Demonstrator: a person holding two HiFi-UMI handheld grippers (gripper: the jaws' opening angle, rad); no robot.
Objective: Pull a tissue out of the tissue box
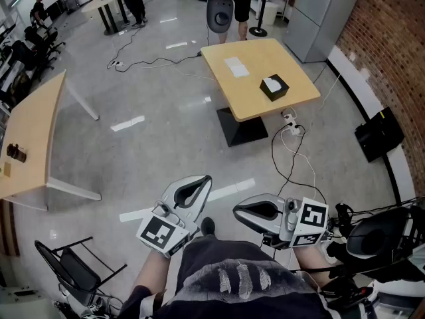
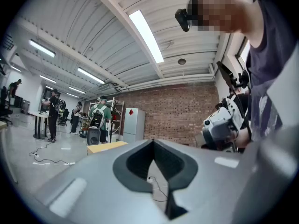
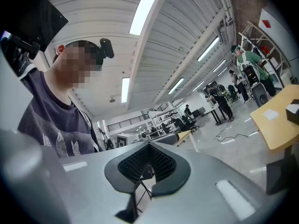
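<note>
The black tissue box (image 1: 274, 87), with a white tissue sticking out of its top, stands on the far wooden table (image 1: 255, 95), beside a flat white sheet (image 1: 236, 66). Both grippers are held close to the person's body, far from that table. My left gripper (image 1: 205, 180) is shut with nothing in it, its jaws meeting at the tips (image 2: 153, 142). My right gripper (image 1: 237, 212) is also shut and empty (image 3: 148, 144), pointing toward the left one. In the right gripper view the table (image 3: 278, 122) and box (image 3: 294, 110) show at the right edge.
Cables and a power strip (image 1: 290, 122) lie on the floor by the table's black base. A second wooden table (image 1: 33, 131) stands at the left, a black chair (image 1: 73, 264) near the lower left, a black bag (image 1: 378, 135) by the brick wall. People stand far back.
</note>
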